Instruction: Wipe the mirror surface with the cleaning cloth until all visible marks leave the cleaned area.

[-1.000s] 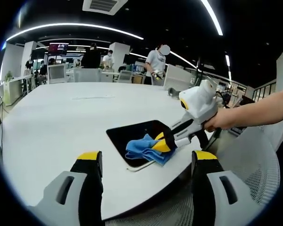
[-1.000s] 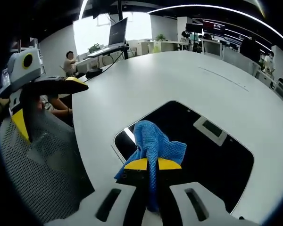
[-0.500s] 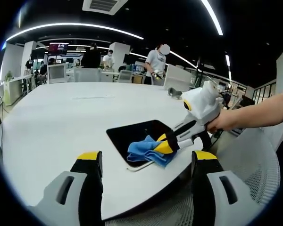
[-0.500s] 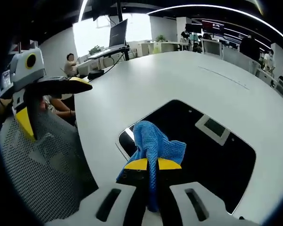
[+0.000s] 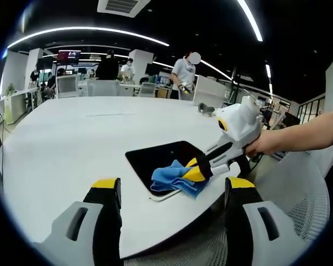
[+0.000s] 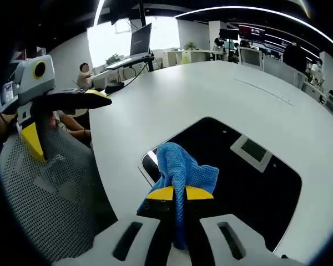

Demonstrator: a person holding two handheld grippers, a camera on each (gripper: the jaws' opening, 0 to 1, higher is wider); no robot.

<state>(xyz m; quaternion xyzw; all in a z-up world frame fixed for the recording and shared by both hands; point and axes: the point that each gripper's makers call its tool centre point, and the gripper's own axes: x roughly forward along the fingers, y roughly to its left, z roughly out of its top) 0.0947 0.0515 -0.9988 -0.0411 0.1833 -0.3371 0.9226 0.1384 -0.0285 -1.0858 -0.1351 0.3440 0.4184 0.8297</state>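
Observation:
A dark rectangular mirror (image 5: 158, 159) (image 6: 238, 183) lies flat on the white table (image 5: 72, 138) (image 6: 211, 88) near its edge. My right gripper (image 5: 195, 169) (image 6: 180, 193) is shut on a blue cleaning cloth (image 5: 169, 174) (image 6: 180, 166), which rests on the mirror's near corner. My left gripper (image 5: 172, 191) hovers open over the table edge, short of the mirror, with nothing between its fingers. It also appears at the left of the right gripper view, left gripper (image 6: 55, 111), beside the table.
A grey mesh chair (image 5: 299, 194) (image 6: 44, 188) stands at the table's edge. A person's forearm (image 5: 305, 133) reaches in from the right. Several people and desks with monitors (image 5: 108, 69) fill the far room. A person (image 6: 83, 72) sits by a window.
The right gripper and cloth have slid slightly toward the mirror's near edge. The left gripper has stayed open and still.

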